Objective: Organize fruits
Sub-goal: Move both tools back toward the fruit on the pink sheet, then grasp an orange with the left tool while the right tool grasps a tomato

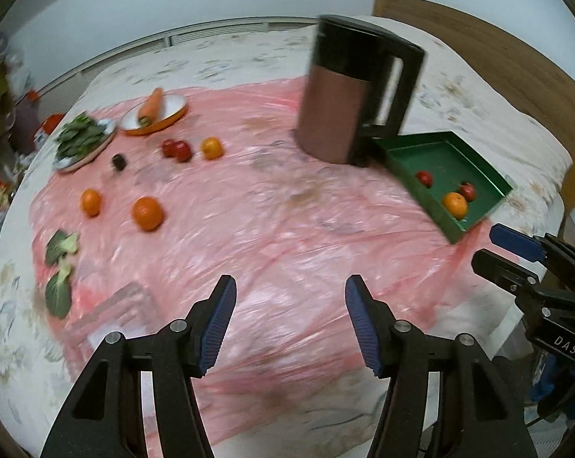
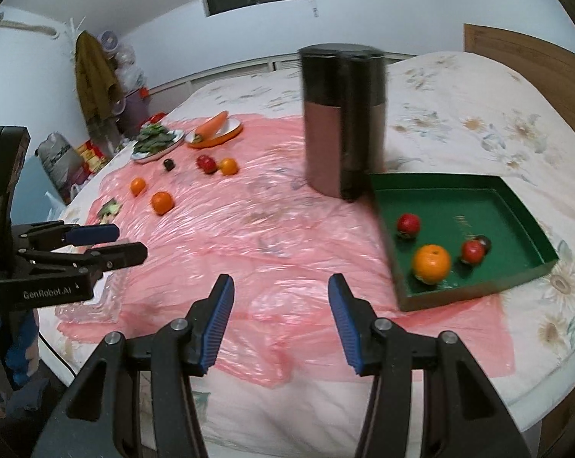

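Both grippers hang over the bed with nothing held: left gripper [image 1: 290,292] and right gripper [image 2: 281,290] jaws spread. The green tray [image 2: 524,213] holds one orange [image 2: 432,263] and red fruits; loose oranges [image 1: 147,213] remain on the pink sheet [image 1: 280,221], apparently awaiting transfer

Wide bare stretch of pink plastic sheet [image 1: 287,229] in the middle, nothing on it, easy passage. Tall kettle [image 1: 348,87] stands just beside the green tray [image 2: 532,267], blocking its far-left corner. Tray's near and right sides open. Loose oranges [image 1: 147,213] and plates [image 1: 155,120] crowd the far-left side.
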`<action>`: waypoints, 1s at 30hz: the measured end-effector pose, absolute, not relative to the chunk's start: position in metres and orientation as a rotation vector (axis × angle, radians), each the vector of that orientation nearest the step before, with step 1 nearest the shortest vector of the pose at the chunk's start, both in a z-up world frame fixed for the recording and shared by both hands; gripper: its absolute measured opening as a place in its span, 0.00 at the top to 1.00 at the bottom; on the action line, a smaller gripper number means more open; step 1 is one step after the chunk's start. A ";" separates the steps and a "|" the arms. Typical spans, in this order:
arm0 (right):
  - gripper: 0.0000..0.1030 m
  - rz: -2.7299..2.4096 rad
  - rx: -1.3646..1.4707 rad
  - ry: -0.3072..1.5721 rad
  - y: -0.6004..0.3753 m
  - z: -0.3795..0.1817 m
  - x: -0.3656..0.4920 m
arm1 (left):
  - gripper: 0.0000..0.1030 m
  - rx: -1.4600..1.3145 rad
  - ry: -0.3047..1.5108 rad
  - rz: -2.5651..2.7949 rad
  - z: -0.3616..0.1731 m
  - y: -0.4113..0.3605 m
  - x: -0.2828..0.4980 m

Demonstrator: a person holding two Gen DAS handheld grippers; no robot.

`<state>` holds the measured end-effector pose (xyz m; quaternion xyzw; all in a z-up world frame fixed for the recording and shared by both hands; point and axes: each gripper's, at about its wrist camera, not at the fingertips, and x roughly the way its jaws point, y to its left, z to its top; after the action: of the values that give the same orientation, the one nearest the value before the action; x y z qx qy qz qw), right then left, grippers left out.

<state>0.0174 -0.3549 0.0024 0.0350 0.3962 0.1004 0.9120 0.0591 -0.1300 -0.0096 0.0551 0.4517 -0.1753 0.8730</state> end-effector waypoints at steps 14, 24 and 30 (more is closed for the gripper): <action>0.28 0.334 -0.013 0.860 -0.279 -0.006 0.075 | 0.48 -0.047 0.967 -0.215 -0.026 -0.020 0.096; 0.28 0.430 -0.064 0.877 -0.224 -0.025 0.173 | 0.48 -0.098 1.011 -0.184 -0.053 -0.003 0.160; 0.28 0.454 -0.076 0.898 -0.203 -0.052 0.239 | 0.48 -0.113 1.037 -0.157 -0.074 -0.007 0.201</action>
<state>0.2391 -0.2032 -0.0520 -0.0366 0.4300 0.2173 0.8755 0.2008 -0.0068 -0.0739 -0.0538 0.4947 -0.0750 0.8642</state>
